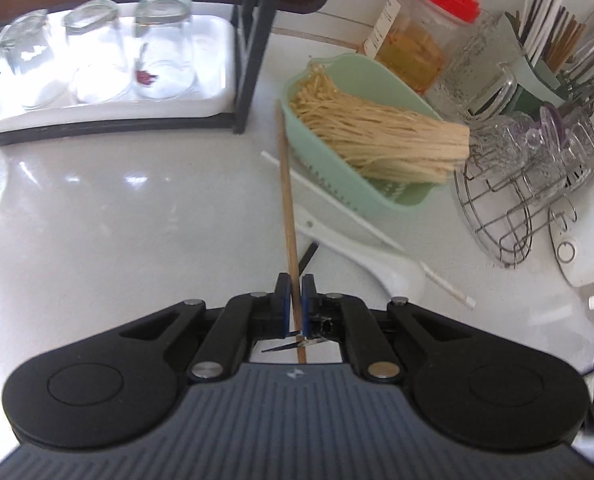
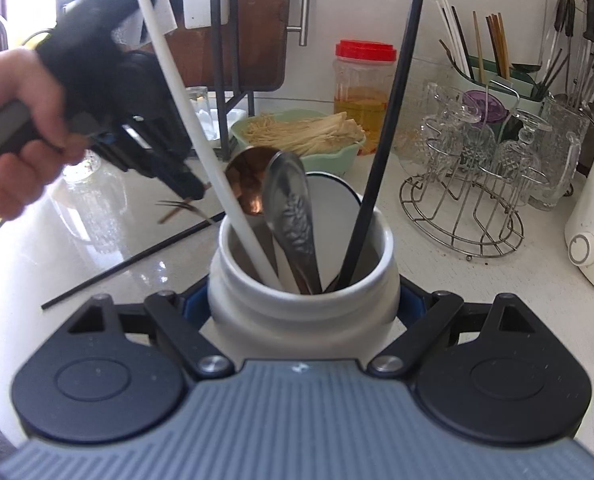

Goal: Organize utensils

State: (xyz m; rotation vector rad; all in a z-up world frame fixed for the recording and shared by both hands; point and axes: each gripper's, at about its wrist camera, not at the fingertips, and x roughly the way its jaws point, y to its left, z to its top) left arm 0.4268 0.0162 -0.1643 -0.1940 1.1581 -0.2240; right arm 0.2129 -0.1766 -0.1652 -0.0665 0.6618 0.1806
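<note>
My left tool is pinching a brown wooden chopstick between its blue pads. The stick points away from me, toward the green basket full of pale noodles. Just beside the stick, a white spoon and a white chopstick lie on the white bench.

My right tool is spread wide and hugs a white jar from both sides. I can see the blue pads touching the jar. Inside the jar stand a long white chopstick, a black chopstick, a silver spoon and a copper spoon.

In the right camera I see a hand holding my left tool to the left of the jar. Something thin and blurry sticks out of it, and I cannot tell its shape well. One more black chopstick lies flat on the bench near the jar.

Far back on the right stands a green holder with more chopsticks in it.
</note>
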